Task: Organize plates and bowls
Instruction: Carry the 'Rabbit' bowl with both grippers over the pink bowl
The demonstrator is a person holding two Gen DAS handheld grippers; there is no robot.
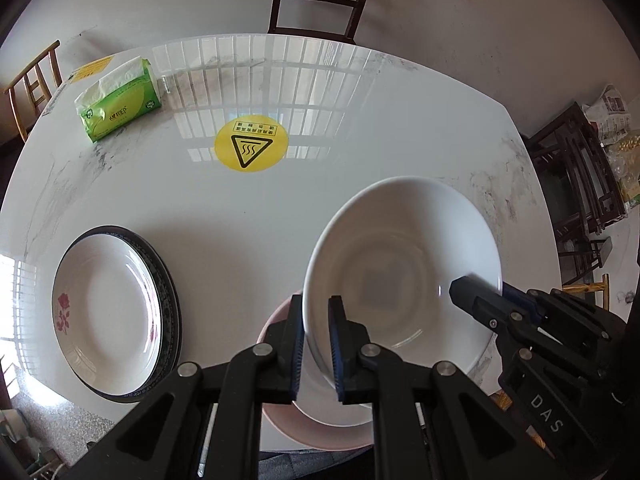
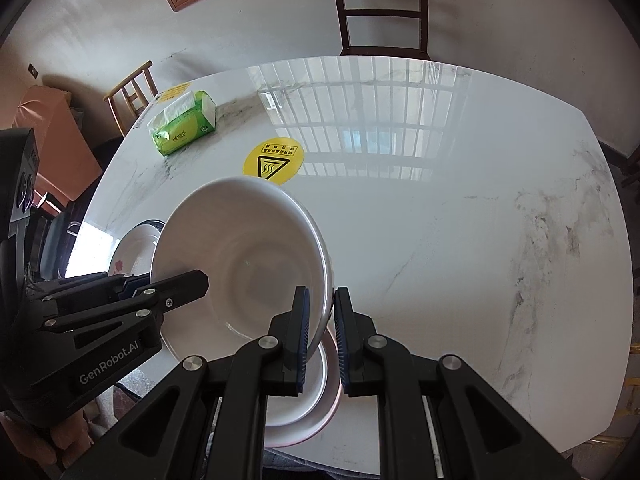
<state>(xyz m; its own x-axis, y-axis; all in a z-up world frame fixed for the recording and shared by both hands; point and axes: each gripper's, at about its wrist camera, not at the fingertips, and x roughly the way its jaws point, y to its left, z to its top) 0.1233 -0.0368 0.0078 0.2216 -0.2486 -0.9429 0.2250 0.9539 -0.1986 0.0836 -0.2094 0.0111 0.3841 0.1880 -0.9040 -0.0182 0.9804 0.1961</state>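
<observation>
Daylight fills both views, bright and even. It comes from a barred window behind the far edge of the glossy white marble desk [image 1: 360, 128], whose polished top mirrors the window bars as a pale grid of glare across its far half. A second burnt-out patch of glare sits at the desk's left edge, washing over the rim of the white rose-printed plate [image 1: 106, 316]. Shadows are soft and faint. The fisheye lenses bow the desk edges and walls, and black vignetting fills the frame corners. Focus is sharp throughout, with no motion blur visible.
</observation>
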